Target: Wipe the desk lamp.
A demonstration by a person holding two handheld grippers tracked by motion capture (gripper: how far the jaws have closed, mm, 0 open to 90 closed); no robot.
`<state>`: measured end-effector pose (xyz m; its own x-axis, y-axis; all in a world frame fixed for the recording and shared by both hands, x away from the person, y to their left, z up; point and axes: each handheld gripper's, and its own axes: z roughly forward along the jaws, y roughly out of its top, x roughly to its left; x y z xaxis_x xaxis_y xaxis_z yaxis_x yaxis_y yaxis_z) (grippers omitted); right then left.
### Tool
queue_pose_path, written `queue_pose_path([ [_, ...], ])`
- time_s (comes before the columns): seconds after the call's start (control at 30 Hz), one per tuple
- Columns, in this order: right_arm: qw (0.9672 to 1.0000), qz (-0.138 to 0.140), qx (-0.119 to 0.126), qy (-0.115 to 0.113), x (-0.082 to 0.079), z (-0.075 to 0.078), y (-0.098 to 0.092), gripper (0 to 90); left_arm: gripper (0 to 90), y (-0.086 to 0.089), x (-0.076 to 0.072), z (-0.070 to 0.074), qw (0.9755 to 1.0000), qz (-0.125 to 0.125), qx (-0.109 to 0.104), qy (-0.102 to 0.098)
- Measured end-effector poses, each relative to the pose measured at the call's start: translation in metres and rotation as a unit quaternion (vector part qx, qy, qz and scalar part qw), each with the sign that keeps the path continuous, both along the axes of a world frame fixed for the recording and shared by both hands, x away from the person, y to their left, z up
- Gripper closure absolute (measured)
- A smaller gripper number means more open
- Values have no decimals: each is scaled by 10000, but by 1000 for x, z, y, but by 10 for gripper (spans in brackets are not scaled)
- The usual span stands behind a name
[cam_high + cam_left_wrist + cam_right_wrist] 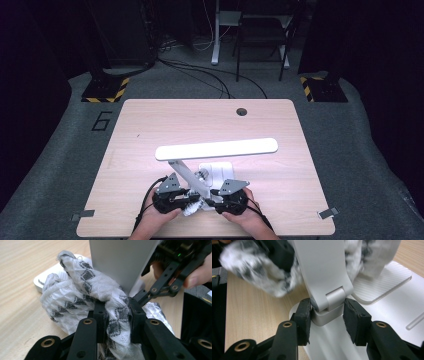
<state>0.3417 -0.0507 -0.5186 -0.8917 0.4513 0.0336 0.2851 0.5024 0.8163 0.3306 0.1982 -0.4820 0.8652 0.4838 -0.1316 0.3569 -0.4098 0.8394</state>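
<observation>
Two grippers work at six o'clock on the surface (150, 125): left gripper (116, 315) pinches a soft, bunched cloth (75, 300); right gripper (325, 317) clamps the rigid desk lamp's (215, 149) hinge, its steadiest hold.

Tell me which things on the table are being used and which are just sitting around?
Being used:
- white desk lamp with flat base
- white cloth with grey diamond pattern, pinched in the left gripper
- right gripper, clamped on the lamp's hinge

Just sitting around:
- metal clips at the table's front corners
- black and yellow striped floor stands
</observation>
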Motion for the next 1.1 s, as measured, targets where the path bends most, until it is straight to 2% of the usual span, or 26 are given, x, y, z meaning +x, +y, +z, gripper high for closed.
queue_pose_path([
  [0.17,10000,-2,-6,-17,0,0,0,582,733,7,-4,14,9999,35,-152,-28],
  [0.4,10000,-3,-16,-4,0,0,0,581,733,15,-9,38,9997,4,-194,-137],
  [0.5,10000,1,-21,-1,0,0,0,582,733,19,-10,47,9997,-27,-231,-123],
  [0.57,10000,3,-24,-2,0,0,0,582,733,21,-12,52,9995,-15,-246,-203],
  [0.6,10000,-1,-22,2,0,0,0,581,733,21,-13,55,9994,16,-304,-159],
  [0.73,10000,-3,-24,-5,0,0,0,582,733,26,-15,69,9994,-6,-296,-198],
  [0.8,10000,13,-30,-4,0,0,0,582,733,29,-15,76,9992,-8,-277,-292],
  [0.9,9999,73,-87,-50,1,0,-1,582,732,33,-17,88,9992,-7,-279,-271],
  [1.1,9999,60,-90,-40,1,0,-1,582,732,39,-18,109,9991,9,-224,-354],
])
